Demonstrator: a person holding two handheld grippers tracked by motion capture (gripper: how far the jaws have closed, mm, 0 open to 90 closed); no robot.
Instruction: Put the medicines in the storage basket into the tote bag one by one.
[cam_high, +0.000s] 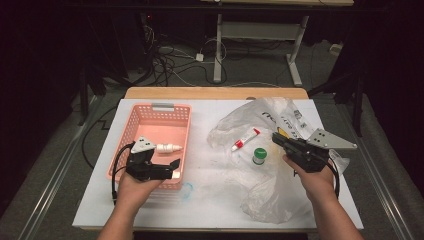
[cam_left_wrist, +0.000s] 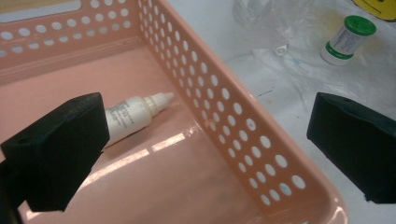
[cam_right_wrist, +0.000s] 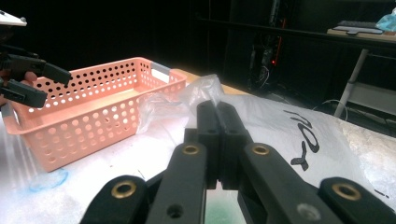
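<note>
So the left tongs (cam_left_wrist: 205, 144) are spread wide with nothing gripped, hanging over the near right corner of the pink basket (cam_high: 131, 131), one jaw inside it and one outside past the wall. The little white dropper bottle (cam_left_wrist: 133, 116) is lying on its side on the basket floor, just beyond the inner jaw, not touching it. The right tongs (cam_right_wrist: 217, 140) are clamped fully together and empty, sitting over the crumpled clear plastic bag (cam_high: 272, 192) on the right of the white surface (cam_high: 95, 207). Between the two hands, a green-capped jar (cam_high: 259, 155) stands upright and a red and white tube (cam_high: 245, 139) lies flat beside it
</note>
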